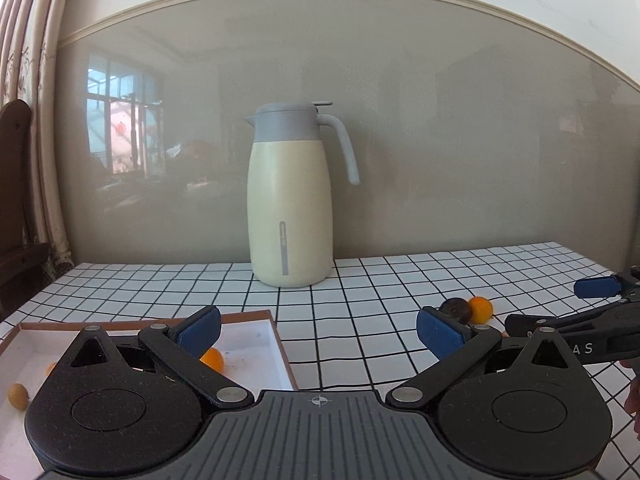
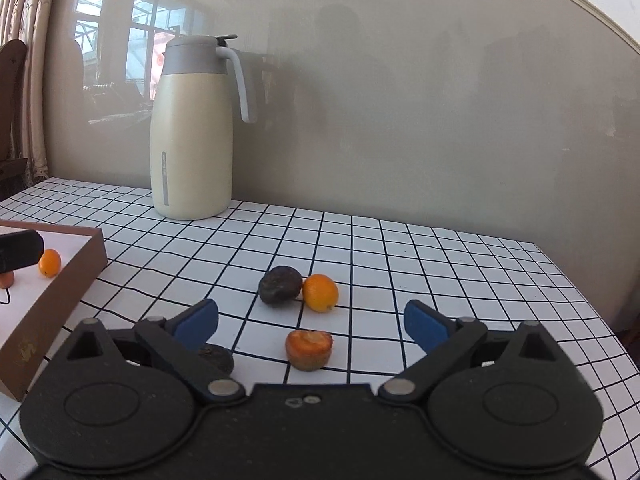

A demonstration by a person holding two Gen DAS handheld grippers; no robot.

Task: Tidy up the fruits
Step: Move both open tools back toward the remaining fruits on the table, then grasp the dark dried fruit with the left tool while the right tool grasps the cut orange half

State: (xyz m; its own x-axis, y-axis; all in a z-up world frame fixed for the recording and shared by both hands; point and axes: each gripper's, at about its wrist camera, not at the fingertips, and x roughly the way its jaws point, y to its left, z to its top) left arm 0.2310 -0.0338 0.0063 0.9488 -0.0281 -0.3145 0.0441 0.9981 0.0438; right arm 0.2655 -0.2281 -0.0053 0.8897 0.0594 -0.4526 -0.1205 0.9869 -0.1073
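On the checked table (image 2: 400, 248) before my right gripper (image 2: 311, 322) I see four fruits. Its jaws stand wide apart and hold nothing. Between the blue fingers, a little ahead of them, lies a cut orange piece (image 2: 309, 350) with the flat face up. Farther ahead a dark fruit (image 2: 280, 285) and a small orange (image 2: 320, 292) lie side by side and seem to touch. A second dark fruit (image 2: 216, 358) lies just behind my left finger pad, half hidden by it, so I cannot tell if the pad touches it.

At the left edge of this view stands the box (image 2: 60, 300), brown outside and white inside. One orange (image 2: 50, 263) rests in it, near a black part of the other gripper.

My left gripper (image 1: 318, 330) is also open and empty. It hangs over the right end of the box (image 1: 276, 332). An orange (image 1: 212, 359) lies in the box just behind its left pad, and a small yellowish fruit (image 1: 18, 396) lies near the left end of the box. From this view the dark fruit (image 1: 456, 308) and small orange (image 1: 480, 309) lie on the table just past its right pad, apart from it.

A cream jug (image 1: 290, 200) with a grey lid stands upright at the wall, well apart from all the fruits.
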